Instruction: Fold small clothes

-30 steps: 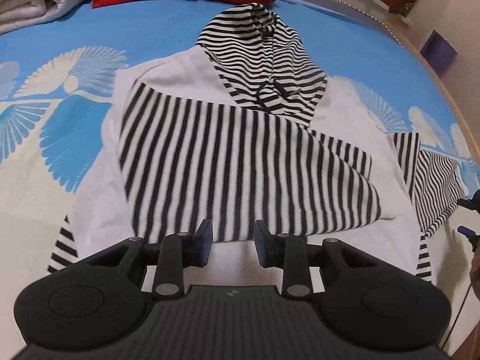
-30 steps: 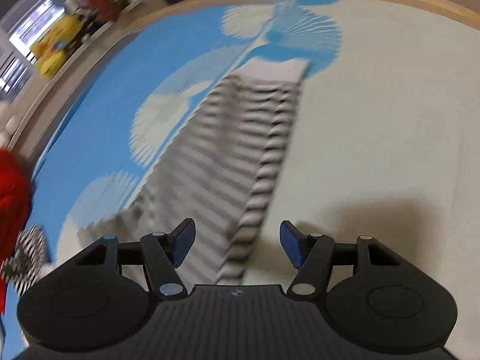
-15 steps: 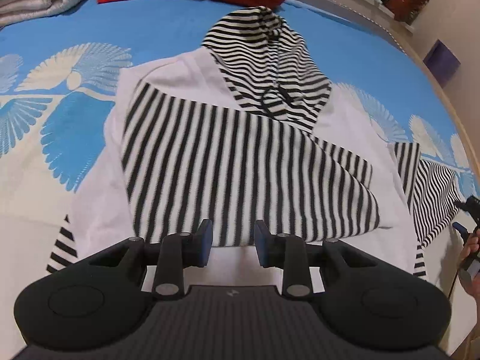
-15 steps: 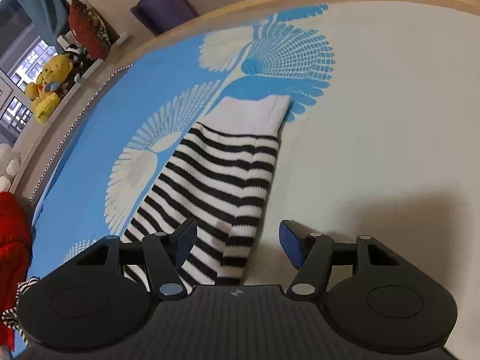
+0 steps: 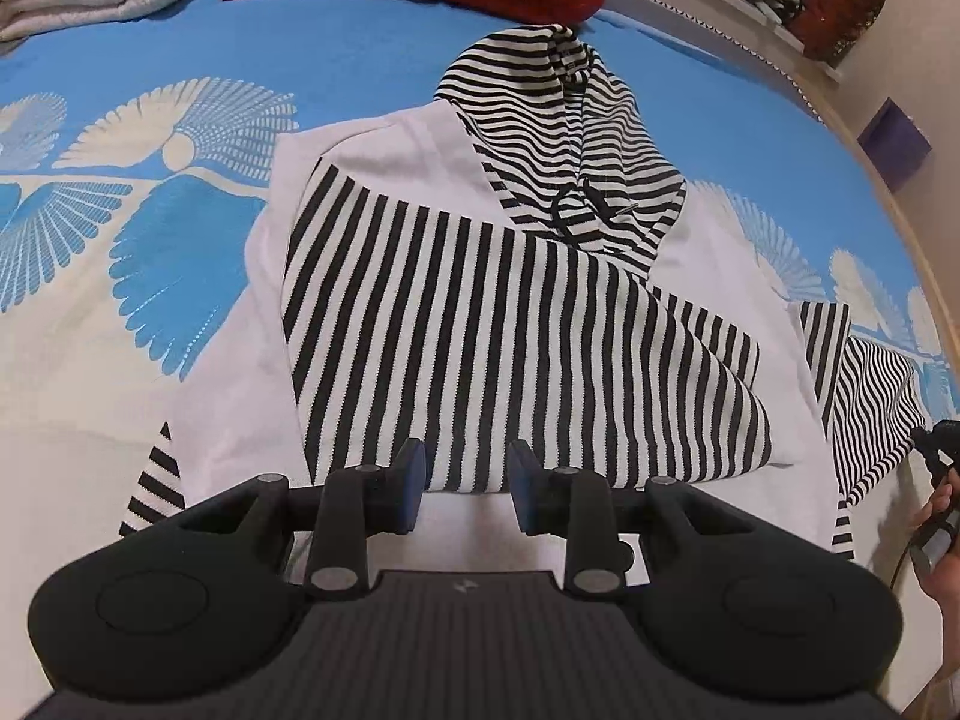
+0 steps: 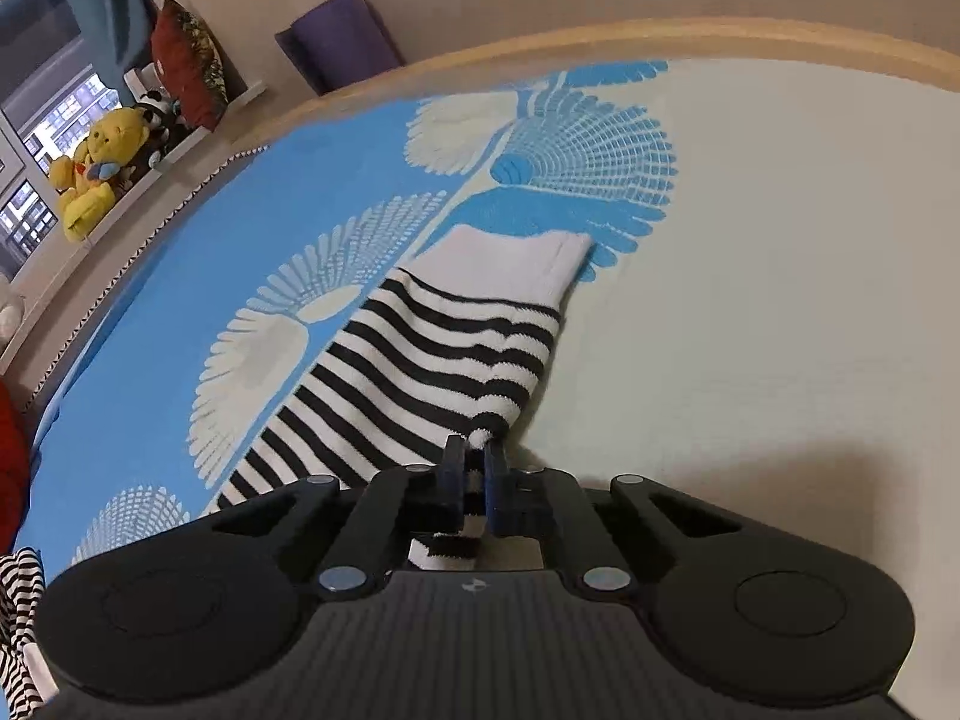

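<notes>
The hoodie (image 5: pixel 516 348) lies flat on the blue-and-cream bedspread (image 5: pixel 180 48) in front of you: white body, black-and-white striped hood (image 5: pixel 570 156) pointing away, with a dark drawstring at its neck. One striped sleeve is folded across the chest, its stripes running up and down. The other striped sleeve (image 6: pixel 432 360) stretches out to your right, ending in a plain white cuff (image 6: pixel 510 258) on the blue fan pattern.

Your left gripper (image 5: pixel 465 489) hovers over the near hem with its jaws narrowly apart and nothing between them. Your right gripper (image 6: pixel 470 471) has just closed; its pads now pinch the near edge of the outstretched sleeve, and the fabric bunches into a small ridge at the fingertips.

Half a second ago those right jaws stood wide with the sleeve edge lying loose between them. The left view looks almost the same as before.
</notes>
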Available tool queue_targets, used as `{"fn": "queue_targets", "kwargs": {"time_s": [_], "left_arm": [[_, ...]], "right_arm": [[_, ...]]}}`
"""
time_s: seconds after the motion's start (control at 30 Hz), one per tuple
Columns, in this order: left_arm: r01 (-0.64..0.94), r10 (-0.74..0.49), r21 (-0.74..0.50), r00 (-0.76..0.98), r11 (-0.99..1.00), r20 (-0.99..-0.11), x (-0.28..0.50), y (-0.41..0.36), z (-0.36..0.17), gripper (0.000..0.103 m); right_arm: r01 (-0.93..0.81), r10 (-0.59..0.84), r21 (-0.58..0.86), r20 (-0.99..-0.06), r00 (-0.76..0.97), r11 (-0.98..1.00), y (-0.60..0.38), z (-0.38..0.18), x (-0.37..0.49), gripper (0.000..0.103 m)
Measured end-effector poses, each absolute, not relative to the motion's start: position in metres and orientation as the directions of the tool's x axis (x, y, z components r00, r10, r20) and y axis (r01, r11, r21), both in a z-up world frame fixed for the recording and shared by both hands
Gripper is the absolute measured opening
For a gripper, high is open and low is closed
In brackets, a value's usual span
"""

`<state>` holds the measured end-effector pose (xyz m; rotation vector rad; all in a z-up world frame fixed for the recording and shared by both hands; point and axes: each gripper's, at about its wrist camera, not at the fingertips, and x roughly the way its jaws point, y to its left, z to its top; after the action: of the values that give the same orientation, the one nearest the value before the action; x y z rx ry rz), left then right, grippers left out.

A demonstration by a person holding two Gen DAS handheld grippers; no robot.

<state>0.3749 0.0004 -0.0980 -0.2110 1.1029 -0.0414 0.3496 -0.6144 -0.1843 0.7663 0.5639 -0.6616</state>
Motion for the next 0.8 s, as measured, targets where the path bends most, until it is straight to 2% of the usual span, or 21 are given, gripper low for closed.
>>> {"fn": "queue_targets", "kwargs": {"time_s": [0.4,0.53,0.6,0.67,0.73,0.8], "left_arm": [[-0.075,-0.135,-0.189,0.459,0.979,-0.878,0.372,0.008,-0.094,0.033],[-0.098,-0.140,-0.209,0.470,0.973,-0.872,0.372,0.018,-0.089,0.033],[-0.112,-0.144,-0.223,0.478,0.968,-0.866,0.372,0.025,-0.085,0.033],[-0.129,-0.148,-0.238,0.487,0.963,-0.861,0.373,0.035,-0.081,0.033],[-0.161,-0.136,-0.245,0.496,0.956,-0.858,0.376,0.049,-0.078,0.033],[-0.199,-0.126,-0.256,0.503,0.946,-0.855,0.377,0.063,-0.076,0.033]], "right_arm": [[0.661,-0.387,0.353,-0.594,0.705,0.662,-0.583,-0.143,0.361,0.002],[0.497,-0.317,0.316,-0.478,0.819,0.808,-0.531,-0.100,0.375,0.001],[0.378,-0.229,0.314,-0.420,0.878,0.871,-0.493,-0.079,0.378,0.001],[0.194,-0.076,0.307,-0.358,0.931,0.932,-0.441,-0.056,0.378,0.001],[-0.083,0.167,0.282,-0.289,0.943,0.956,-0.379,-0.042,0.369,0.002],[-0.312,0.401,0.310,-0.284,0.871,0.898,-0.329,-0.042,0.360,0.003]]}}
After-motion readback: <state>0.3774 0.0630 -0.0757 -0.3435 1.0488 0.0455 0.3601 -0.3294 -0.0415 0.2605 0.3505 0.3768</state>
